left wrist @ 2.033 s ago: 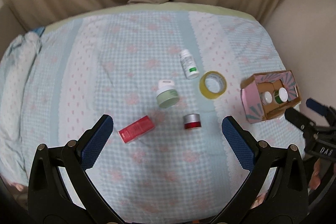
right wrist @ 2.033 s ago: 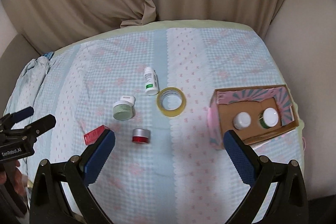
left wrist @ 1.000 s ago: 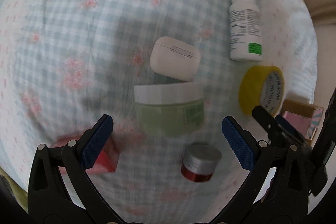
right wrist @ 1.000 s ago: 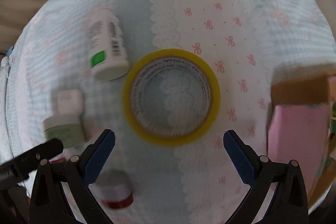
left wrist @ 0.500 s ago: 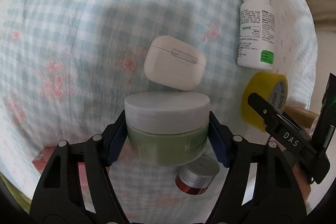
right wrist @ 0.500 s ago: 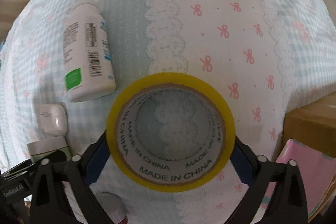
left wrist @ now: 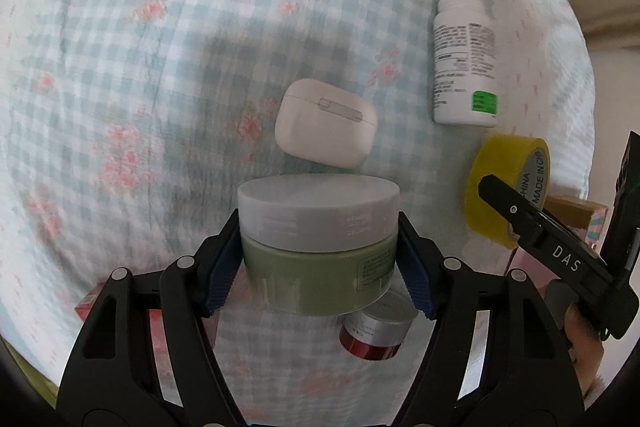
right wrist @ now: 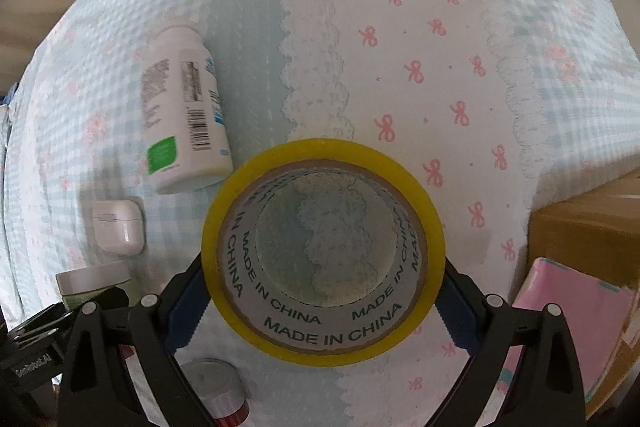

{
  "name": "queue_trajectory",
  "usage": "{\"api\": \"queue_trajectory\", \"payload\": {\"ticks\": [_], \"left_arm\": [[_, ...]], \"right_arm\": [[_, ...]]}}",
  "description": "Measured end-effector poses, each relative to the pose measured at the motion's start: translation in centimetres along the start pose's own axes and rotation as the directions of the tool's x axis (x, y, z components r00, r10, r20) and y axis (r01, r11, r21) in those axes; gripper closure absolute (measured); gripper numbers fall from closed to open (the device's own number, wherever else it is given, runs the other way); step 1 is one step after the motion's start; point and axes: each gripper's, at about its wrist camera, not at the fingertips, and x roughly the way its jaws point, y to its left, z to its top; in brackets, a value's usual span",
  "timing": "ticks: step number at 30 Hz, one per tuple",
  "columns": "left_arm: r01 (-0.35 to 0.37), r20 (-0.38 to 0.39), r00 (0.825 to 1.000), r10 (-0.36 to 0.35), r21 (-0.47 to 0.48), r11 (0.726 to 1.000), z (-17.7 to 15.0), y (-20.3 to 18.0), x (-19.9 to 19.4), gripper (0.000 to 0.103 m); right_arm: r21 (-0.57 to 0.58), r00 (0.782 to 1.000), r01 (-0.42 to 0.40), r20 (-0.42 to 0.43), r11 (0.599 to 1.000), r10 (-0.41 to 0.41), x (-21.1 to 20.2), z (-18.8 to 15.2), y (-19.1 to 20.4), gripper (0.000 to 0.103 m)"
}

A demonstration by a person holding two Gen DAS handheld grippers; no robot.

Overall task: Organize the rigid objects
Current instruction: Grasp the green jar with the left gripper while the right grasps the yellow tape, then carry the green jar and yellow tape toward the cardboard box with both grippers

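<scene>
A green cream jar [left wrist: 316, 267] with a pale lid sits between the blue pads of my left gripper [left wrist: 318, 247], which is shut on its sides just above the bedcover. My right gripper [right wrist: 322, 283] points straight down over a yellow tape roll [right wrist: 320, 151]. Its jaws are closing, with the roll between them and both pads against its outer rim. Near the left wrist view's right edge the tape roll [left wrist: 500, 179] shows again, partly hidden by the right gripper's black body. The green jar [right wrist: 92, 283] appears at the lower left of the right wrist view.
On the checked bedcover [left wrist: 160, 67] lie a white earbud case [left wrist: 326, 123], a white pill bottle [left wrist: 464, 59], a small red and silver jar [left wrist: 376, 327] and a red box [left wrist: 92, 303]. A pink cardboard box [right wrist: 572, 307] stands at the right.
Both grippers came down from high above the bed. The left jaws closed onto the green jar; the right jaws came in around the tape roll.
</scene>
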Motion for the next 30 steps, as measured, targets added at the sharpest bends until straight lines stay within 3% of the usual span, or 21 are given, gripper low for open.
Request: {"api": "queue_trajectory", "payload": {"ticks": [11,22,30], "left_arm": [[0.019,0.133,0.991,-0.03,0.084,0.996,-2.4,-1.2,-7.8,0.036],[-0.001,0.286,0.955,-0.077,0.264,0.965,-7.1,-4.1,-19.2,0.036],[0.016,0.349,0.925,-0.149,0.356,0.934,-11.9,-9.3,-24.9,0.036]], "right_arm": [[-0.008,0.994,-0.026,0.102,1.0,0.027,-6.3,-2.7,0.0,0.006],[-0.037,0.968,-0.005,0.251,0.999,0.014,-19.7,-7.8,2.4,0.006],[-0.059,0.94,-0.005,0.342,0.998,0.024,-29.1,-11.7,0.3,0.006]]}}
